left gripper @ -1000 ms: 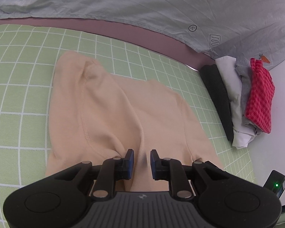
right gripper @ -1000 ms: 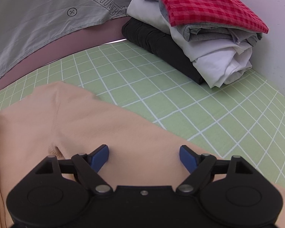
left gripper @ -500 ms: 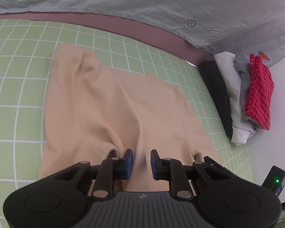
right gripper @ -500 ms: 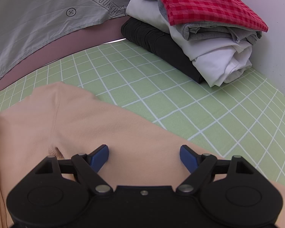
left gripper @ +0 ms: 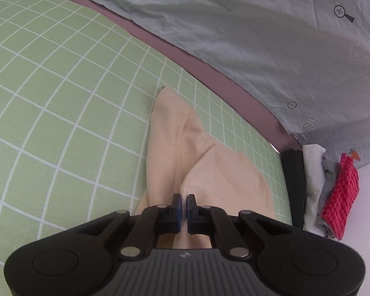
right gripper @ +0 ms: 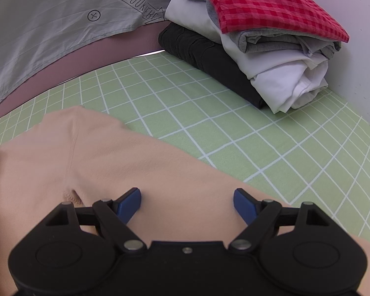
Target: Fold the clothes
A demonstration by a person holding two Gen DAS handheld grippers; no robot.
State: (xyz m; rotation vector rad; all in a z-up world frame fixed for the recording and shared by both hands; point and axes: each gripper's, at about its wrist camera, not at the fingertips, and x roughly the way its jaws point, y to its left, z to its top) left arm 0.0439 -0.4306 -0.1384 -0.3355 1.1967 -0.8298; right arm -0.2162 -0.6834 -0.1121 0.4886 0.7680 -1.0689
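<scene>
While the left tool (left gripper: pixel 184 203) is clamped on the peach garment (left gripper: pixel 204 170) and the right tool (right gripper: pixel 187 203) gapes above it, folding looks barely started beside a finished pile (right gripper: pixel 271 56).

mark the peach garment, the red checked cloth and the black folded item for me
peach garment (right gripper: pixel 111 157), right wrist view, flat middle of the fabric.
red checked cloth (right gripper: pixel 266 5), right wrist view, top face, on the pile.
black folded item (right gripper: pixel 209 59), right wrist view, exposed side at the pile's bottom.
</scene>
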